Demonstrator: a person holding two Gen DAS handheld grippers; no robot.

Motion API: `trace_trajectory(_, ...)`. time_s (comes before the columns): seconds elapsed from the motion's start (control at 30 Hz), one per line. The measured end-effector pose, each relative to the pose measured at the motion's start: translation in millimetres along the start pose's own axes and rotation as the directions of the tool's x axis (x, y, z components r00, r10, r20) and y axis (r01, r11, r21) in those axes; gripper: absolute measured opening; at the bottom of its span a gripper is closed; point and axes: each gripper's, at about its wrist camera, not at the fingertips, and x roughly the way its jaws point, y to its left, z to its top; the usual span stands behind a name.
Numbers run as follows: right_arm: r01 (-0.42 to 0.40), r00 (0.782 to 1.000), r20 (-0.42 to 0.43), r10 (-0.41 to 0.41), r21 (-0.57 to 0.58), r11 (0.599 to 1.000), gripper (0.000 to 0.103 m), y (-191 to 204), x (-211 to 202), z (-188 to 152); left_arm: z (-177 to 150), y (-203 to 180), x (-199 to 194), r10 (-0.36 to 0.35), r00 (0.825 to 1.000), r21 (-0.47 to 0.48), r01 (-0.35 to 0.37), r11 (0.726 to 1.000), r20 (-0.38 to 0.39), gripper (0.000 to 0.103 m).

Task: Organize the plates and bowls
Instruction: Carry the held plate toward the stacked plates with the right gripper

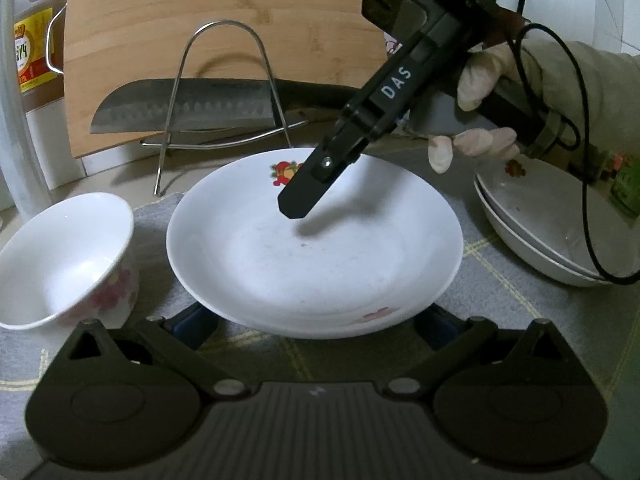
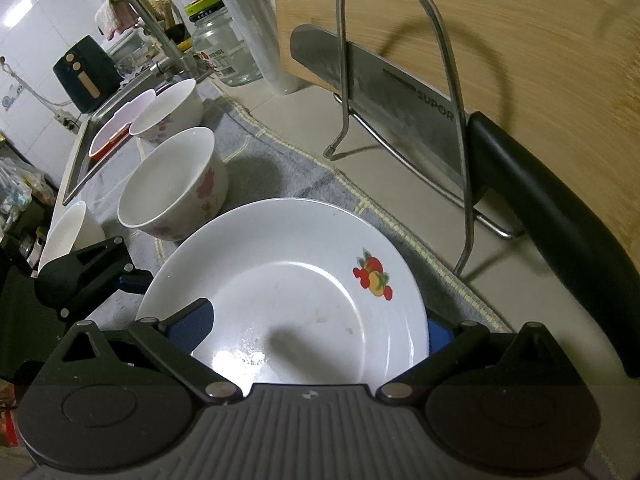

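A white plate with a fruit print (image 1: 316,240) lies on a grey cloth (image 1: 500,304). My left gripper (image 1: 312,324) is open, its blue pads low at either side of the plate's near rim. My right gripper (image 2: 316,332) is open across the plate (image 2: 288,280), one blue pad (image 2: 192,326) over the inside, the other (image 2: 438,336) outside the rim. In the left wrist view the right gripper's finger (image 1: 308,192) hangs over the plate. A flowered bowl (image 1: 64,260) stands left. Two stacked plates (image 1: 540,232) lie right.
A wire stand (image 2: 400,120) holds a cleaver (image 2: 400,104) against a wooden cutting board (image 2: 520,40) behind the plate. Several bowls (image 2: 172,188) line the cloth toward the sink (image 2: 92,136). A glass jar (image 2: 224,48) and a bottle (image 1: 32,48) stand at the back.
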Motion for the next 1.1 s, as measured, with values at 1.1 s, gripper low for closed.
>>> trace_trajectory(1.1,0.009,0.999,0.033,-0.007,-0.061,0.998,0.103,43.7,-36.3,-18.4,1.7,-28.1,-42.8,0.025,1.000,0.050,-0.024,0.998,-0.006,0.103)
